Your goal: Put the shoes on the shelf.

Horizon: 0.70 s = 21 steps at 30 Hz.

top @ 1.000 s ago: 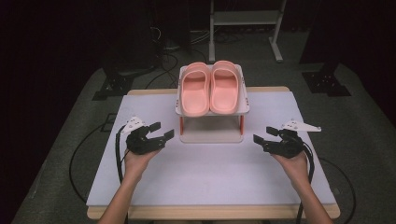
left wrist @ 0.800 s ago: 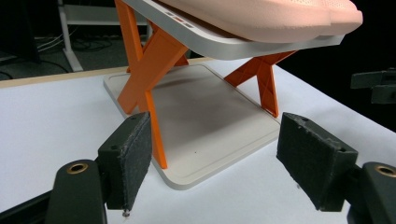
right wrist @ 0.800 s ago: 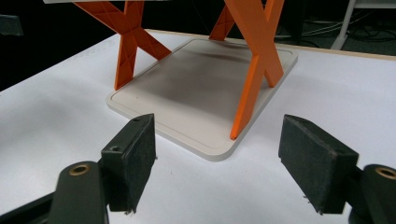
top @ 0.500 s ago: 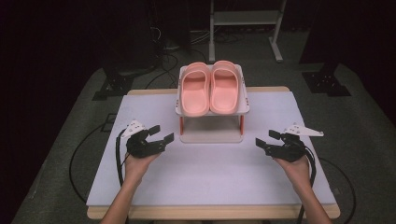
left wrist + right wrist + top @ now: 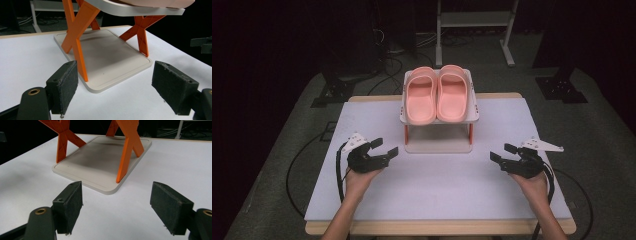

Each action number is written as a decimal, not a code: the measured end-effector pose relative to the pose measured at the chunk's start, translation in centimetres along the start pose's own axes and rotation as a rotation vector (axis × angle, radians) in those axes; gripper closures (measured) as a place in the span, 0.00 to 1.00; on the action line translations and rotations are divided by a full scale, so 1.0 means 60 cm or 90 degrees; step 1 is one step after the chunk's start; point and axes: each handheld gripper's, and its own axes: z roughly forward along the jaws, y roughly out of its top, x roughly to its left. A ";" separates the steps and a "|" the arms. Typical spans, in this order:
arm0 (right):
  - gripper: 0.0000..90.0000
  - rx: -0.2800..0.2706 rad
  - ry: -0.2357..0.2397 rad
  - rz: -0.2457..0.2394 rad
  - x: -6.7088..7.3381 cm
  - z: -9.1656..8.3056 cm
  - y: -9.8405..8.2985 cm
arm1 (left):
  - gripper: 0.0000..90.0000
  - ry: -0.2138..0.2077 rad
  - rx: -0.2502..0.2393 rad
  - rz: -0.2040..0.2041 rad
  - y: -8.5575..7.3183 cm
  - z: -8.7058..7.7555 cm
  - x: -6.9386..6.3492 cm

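A pair of pink slippers [image 5: 439, 94] is laid on the upper shelf of a small rack [image 5: 464, 117], mid-table toward the far edge. Left gripper [image 5: 384, 148] and right gripper [image 5: 503, 152] are held flanking it, jaws wide apart, empty.

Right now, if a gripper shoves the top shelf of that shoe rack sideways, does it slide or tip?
Probably tips or rocks: the shoe rack stands tall on thin orange X-legs, with the pink slippers loading the top shelf. Its flat base plate looks smooth on the white tabletop, so a low push likely slides it.
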 end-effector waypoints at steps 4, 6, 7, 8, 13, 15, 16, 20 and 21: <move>0.28 0.000 -0.001 0.003 -0.001 -0.003 -0.006 | 0.22 0.004 0.004 0.002 -0.006 -0.002 -0.001; 0.28 0.001 -0.003 0.002 -0.002 -0.005 -0.009 | 0.22 0.005 0.007 0.005 -0.009 -0.002 0.000; 0.28 0.001 -0.003 0.002 -0.002 -0.005 -0.009 | 0.22 0.005 0.007 0.005 -0.009 -0.002 0.000; 0.28 0.001 -0.004 0.004 -0.003 -0.007 -0.013 | 0.22 0.005 0.007 0.001 -0.013 -0.002 0.000; 0.28 0.004 -0.004 0.009 -0.005 -0.008 -0.022 | 0.22 0.004 0.008 0.002 -0.020 -0.005 0.000; 0.28 0.005 -0.005 0.008 -0.005 -0.009 -0.025 | 0.21 0.005 0.006 0.000 -0.022 -0.006 -0.001; 0.28 0.005 -0.005 0.006 -0.006 -0.009 -0.027 | 0.21 0.004 0.004 -0.001 -0.022 -0.007 -0.001; 0.27 0.009 -0.008 0.011 -0.008 -0.013 -0.032 | 0.21 0.010 0.007 0.001 -0.026 -0.010 0.000; 0.27 0.008 -0.008 0.011 -0.009 -0.013 -0.034 | 0.21 0.010 0.007 0.001 -0.026 -0.010 0.000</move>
